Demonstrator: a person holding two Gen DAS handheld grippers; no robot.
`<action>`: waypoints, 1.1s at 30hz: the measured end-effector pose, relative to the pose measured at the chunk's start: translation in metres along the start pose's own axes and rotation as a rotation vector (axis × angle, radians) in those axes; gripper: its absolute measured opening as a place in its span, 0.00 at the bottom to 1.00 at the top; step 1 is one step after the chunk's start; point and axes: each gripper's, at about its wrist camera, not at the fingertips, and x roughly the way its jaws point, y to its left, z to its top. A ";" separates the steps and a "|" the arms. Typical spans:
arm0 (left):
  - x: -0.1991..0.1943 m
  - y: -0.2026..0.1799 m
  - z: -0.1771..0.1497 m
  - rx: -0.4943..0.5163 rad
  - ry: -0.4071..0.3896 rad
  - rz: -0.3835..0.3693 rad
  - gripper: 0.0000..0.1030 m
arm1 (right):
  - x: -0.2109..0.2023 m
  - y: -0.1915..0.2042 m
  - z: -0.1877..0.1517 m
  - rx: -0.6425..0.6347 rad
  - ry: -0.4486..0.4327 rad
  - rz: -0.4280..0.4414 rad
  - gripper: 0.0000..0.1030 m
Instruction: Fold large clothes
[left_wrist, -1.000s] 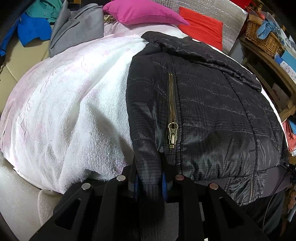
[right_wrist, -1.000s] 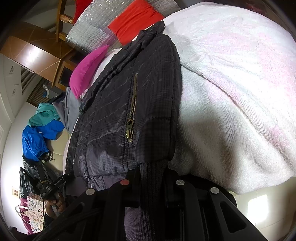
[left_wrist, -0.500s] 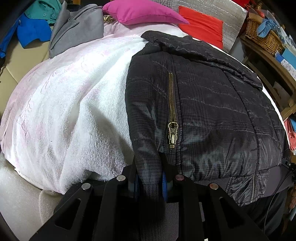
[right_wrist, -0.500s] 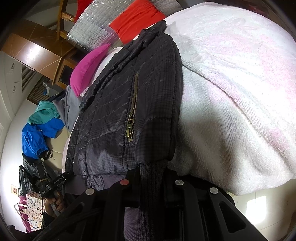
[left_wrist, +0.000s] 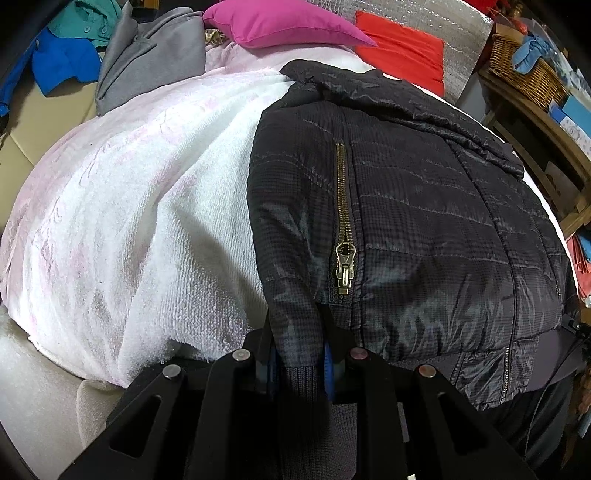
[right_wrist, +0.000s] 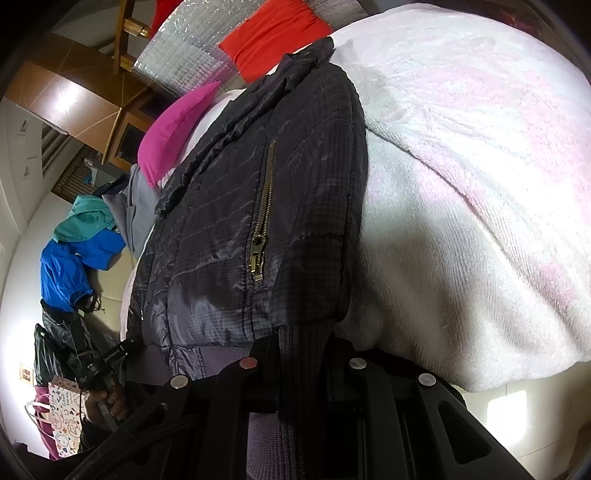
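A black quilted jacket (left_wrist: 424, 229) with brass pocket zippers lies spread on a white and pink fluffy blanket (left_wrist: 129, 206). My left gripper (left_wrist: 299, 354) is shut on the jacket's near left corner, where the quilted cloth meets the ribbed hem. In the right wrist view the same black quilted jacket (right_wrist: 229, 229) fills the middle, and my right gripper (right_wrist: 301, 354) is shut on its ribbed hem at the near right corner. Both sets of fingertips are buried in the cloth. The white and pink fluffy blanket (right_wrist: 461, 184) fills the right of that view.
A pink cushion (left_wrist: 284, 22), a grey garment (left_wrist: 155, 59), red cloth (left_wrist: 402, 51) and blue and teal clothes (left_wrist: 62, 55) lie at the far end. A wicker basket (left_wrist: 524, 70) sits on a wooden shelf at the right. A hand (right_wrist: 105, 400) holds the other gripper's handle.
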 end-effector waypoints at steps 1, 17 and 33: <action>-0.001 0.000 0.000 0.002 -0.003 0.001 0.20 | 0.000 0.001 0.000 -0.003 0.001 -0.003 0.17; -0.011 -0.013 -0.002 0.029 -0.027 0.062 0.19 | 0.000 0.010 0.000 -0.034 0.011 -0.047 0.16; -0.007 -0.016 -0.003 0.029 -0.027 0.066 0.19 | 0.002 0.008 0.002 -0.036 0.019 -0.051 0.16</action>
